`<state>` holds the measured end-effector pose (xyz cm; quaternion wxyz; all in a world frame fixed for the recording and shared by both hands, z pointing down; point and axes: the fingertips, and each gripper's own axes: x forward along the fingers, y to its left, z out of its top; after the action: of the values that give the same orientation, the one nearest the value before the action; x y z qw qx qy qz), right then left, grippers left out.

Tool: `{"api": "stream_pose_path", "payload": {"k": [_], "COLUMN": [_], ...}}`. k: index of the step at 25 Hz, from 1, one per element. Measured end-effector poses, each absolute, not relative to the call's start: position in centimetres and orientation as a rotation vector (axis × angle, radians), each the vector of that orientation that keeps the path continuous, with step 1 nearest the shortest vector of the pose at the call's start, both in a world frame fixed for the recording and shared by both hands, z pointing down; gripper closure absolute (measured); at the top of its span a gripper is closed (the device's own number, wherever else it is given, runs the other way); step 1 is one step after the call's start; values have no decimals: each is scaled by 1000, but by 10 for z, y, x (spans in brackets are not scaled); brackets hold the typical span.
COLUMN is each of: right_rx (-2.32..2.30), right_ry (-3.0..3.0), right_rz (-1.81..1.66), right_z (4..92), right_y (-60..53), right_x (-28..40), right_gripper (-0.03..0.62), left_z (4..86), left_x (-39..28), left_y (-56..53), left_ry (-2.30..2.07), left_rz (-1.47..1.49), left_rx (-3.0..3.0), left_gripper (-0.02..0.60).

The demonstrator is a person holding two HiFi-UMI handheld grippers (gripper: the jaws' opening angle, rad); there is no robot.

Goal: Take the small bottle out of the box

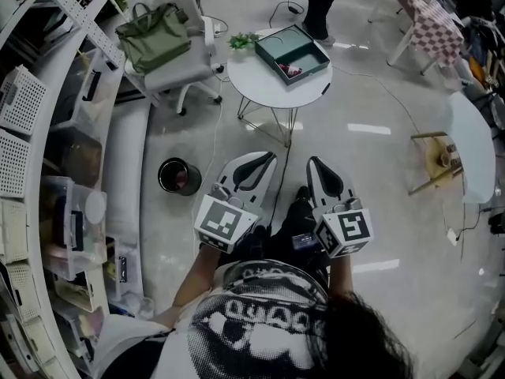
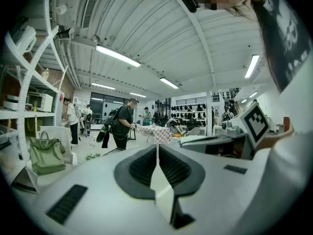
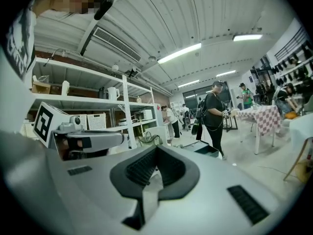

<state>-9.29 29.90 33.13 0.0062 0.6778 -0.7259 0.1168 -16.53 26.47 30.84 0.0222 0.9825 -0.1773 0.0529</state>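
Nothing is done yet; the left gripper (image 1: 264, 161) and right gripper (image 1: 316, 167) are carried closed and empty, well apart from the teal box (image 1: 273, 42).

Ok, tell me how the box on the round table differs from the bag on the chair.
The box is teal, rigid and shallow, lying open on the round table. The bag is olive green, soft and bulky, with handles. The box shows a small pinkish thing inside, perhaps the bottle, while the bag shows nothing of its contents. The box covers only part of the table; the bag fills most of the seat of the chair. Both rest on white furniture.
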Motion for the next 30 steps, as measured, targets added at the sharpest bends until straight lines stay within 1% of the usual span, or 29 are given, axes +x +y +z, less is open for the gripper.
{"api": "stream_pose_path", "payload": {"k": [6, 18, 24, 30], "right_rx": [2065, 1912, 1846, 1776], "right_ry": [-2312, -2413, -2470, -2532], "right_rz": [405, 452, 489, 493], "right_z": [344, 347, 353, 358], "right_y": [261, 176, 152, 136], "right_x": [-43, 80, 120, 141], "right_gripper": [595, 595, 595, 595], "left_z": [317, 317, 316, 318], "left_x": [-118, 2, 45, 64], "left_y": [232, 158, 139, 127], "left_ry": [-605, -754, -826, -921], "left_rz": [207, 267, 293, 332], "left_rx": [3020, 2971, 2961, 2938], "left_gripper": [558, 558, 558, 558]}}
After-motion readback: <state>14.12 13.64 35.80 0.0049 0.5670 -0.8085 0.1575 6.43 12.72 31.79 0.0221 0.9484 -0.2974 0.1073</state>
